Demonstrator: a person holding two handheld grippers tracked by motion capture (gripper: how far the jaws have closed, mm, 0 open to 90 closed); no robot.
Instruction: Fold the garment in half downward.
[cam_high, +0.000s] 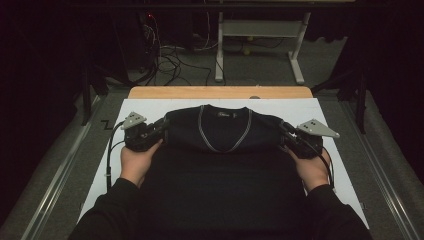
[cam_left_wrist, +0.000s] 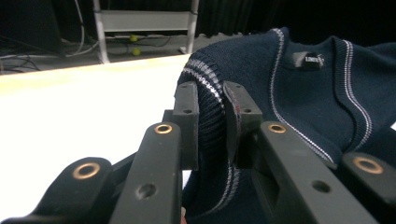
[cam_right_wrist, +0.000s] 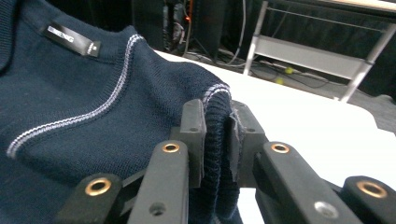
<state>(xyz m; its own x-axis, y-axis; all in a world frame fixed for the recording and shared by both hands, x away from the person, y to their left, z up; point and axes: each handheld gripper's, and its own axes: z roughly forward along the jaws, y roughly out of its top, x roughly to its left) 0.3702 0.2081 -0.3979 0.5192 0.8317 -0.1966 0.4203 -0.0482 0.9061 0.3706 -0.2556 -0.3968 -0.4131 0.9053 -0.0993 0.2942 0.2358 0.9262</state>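
While the navy sweater lies spread on the white desk with its neck label toward the far edge, the person has a grip at both sides. The left claw is clamped on a ribbed, striped fold of the knit at one side of the upper part, and the right claw pinches the matching fold at the other side; in each gripper view the thick knit is squeezed between the black pads. I judge this to be a fold in progress: the top portion looks doubled over the dark lower body, which stretches toward the person. The taking hold is done; laying the fold flat, letting go, and any further folds seem left.
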